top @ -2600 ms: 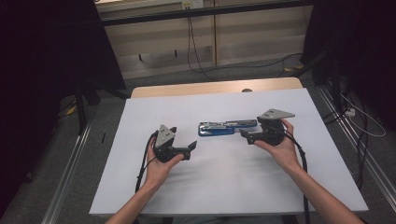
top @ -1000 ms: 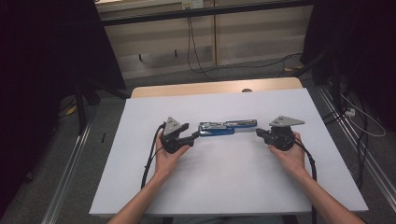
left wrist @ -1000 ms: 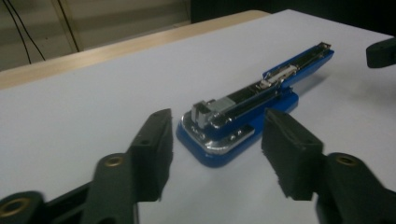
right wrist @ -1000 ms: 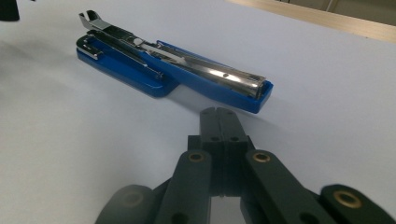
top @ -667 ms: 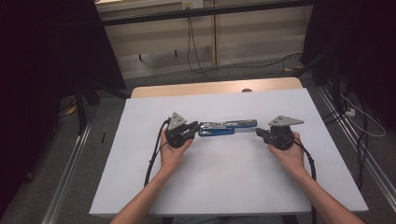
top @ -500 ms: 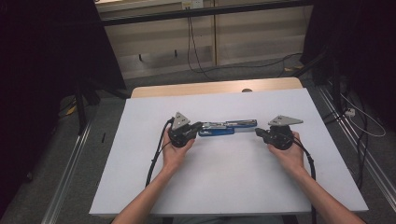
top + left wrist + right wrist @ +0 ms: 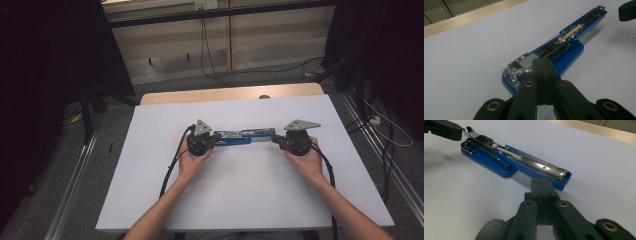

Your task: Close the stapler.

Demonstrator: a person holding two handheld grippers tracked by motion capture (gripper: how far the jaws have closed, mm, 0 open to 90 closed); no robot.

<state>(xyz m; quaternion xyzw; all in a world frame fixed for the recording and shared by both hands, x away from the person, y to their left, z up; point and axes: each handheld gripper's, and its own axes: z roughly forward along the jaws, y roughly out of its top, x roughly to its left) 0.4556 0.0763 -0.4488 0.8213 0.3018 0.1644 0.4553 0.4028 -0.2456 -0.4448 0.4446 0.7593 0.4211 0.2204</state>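
- Two tongs are in my hands, one at each end of a blue stapler [image 7: 239, 138] that lies opened out flat, near the middle of the white table [image 7: 150, 200].
- The stapler is unfolded in a long line. Its blue base is at my left side, and the arm with the shiny metal channel goes toward my right side.
- My left gripper [image 7: 214, 141] is at the left end of the stapler. In the left gripper view its two black jaws are pressed together with no gap, and nothing is between them.
- The tips of this left gripper [image 7: 541, 65] are over the silver metal part at the near end of the stapler [image 7: 559, 47]. I cannot tell if they touch it or are just above it.
- My right gripper [image 7: 276, 141] is at the right end of the stapler. Its jaws are also closed fully on each other and hold nothing.
- In the right gripper view the tips of this gripper [image 7: 541, 185] are just beside the blue end of the stapler arm [image 7: 524, 161], very near, but contact is not clear to me.
- In the same view the left gripper [image 7: 447, 131] is at the far end, at the raised metal piece.
- One strip of the wooden table edge [image 7: 225, 94] is visible behind the white surface.
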